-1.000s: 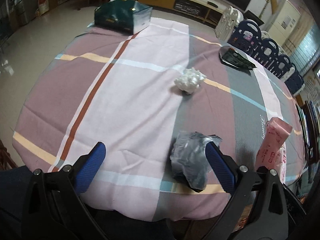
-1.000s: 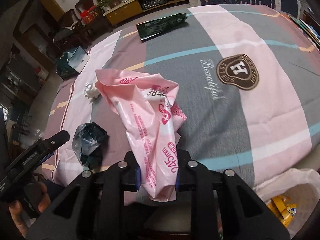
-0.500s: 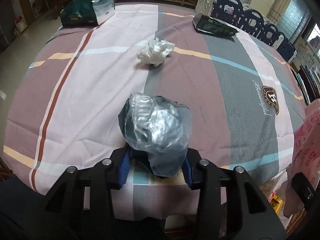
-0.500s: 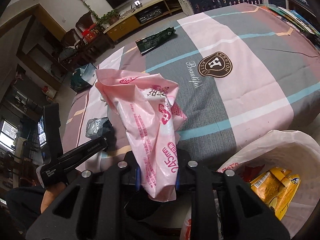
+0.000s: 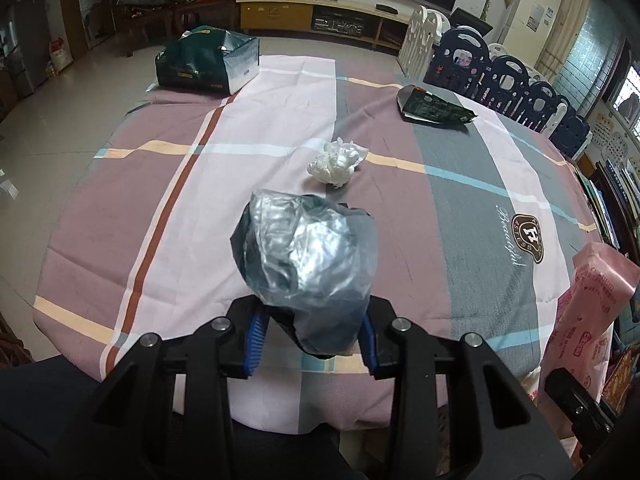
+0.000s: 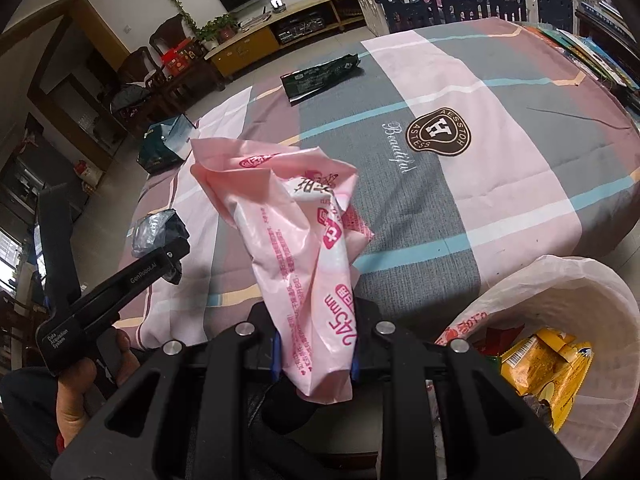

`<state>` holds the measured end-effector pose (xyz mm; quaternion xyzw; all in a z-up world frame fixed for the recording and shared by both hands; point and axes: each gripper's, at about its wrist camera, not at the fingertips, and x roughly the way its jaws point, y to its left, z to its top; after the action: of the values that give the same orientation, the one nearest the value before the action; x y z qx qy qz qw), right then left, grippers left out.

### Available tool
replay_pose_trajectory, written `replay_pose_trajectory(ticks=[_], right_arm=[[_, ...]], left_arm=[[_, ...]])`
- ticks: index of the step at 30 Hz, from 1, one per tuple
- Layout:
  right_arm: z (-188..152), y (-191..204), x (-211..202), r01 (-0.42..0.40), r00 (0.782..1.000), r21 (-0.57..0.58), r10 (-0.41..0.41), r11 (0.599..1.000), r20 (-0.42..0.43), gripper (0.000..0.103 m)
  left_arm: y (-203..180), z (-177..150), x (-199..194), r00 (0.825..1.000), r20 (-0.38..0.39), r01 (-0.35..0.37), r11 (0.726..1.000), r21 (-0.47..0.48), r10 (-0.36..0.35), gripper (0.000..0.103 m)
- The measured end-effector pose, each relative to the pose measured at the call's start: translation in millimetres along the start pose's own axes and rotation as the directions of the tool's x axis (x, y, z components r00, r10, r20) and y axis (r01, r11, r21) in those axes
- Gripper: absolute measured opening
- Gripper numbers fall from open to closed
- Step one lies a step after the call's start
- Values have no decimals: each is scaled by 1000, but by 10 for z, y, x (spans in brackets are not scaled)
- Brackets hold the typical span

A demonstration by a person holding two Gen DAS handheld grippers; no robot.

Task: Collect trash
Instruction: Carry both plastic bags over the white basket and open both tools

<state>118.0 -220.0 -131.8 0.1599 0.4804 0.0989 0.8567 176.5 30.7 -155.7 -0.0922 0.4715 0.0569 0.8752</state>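
My left gripper (image 5: 311, 336) is shut on a crumpled grey plastic bag (image 5: 306, 256) and holds it above the near edge of the table; the bag also shows in the right wrist view (image 6: 158, 228). My right gripper (image 6: 314, 354) is shut on a pink plastic wrapper (image 6: 304, 240), held up near the table's edge; the wrapper also shows in the left wrist view (image 5: 588, 312). A white-lined trash bin (image 6: 568, 280) with yellow wrappers inside stands low at the right. A crumpled white tissue (image 5: 338, 162) and a dark green packet (image 5: 434, 106) lie on the table.
The round table carries a striped pink and grey cloth (image 5: 460, 208). A dark green box (image 5: 206, 64) sits at its far left edge. Navy and white chairs (image 5: 504, 80) stand behind the table on the right.
My left gripper has closed on the grey bag and lifted it off the cloth. My right gripper has pulled back with the pink wrapper, bringing the trash bin into view.
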Motion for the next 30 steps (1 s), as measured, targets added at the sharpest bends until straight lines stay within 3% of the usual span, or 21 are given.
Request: replay_pose_trajectory(ticks=[18,25,30], right_arm=[[-63,60,58,13,1000,-8,-13,1000,9,24],[13,-87,-305,43,995,-1,-42,999,95,24],[-132,-421,-662,143,985,1,-142,990,98,24]], left_arm=[[-12,25,-24,1000,8,-1,1000,14,1,39],[-71,12,-89,1000,18,12,999,39,-13,38],[-216,-7,-195,996,19,80,992,93,-83,38]])
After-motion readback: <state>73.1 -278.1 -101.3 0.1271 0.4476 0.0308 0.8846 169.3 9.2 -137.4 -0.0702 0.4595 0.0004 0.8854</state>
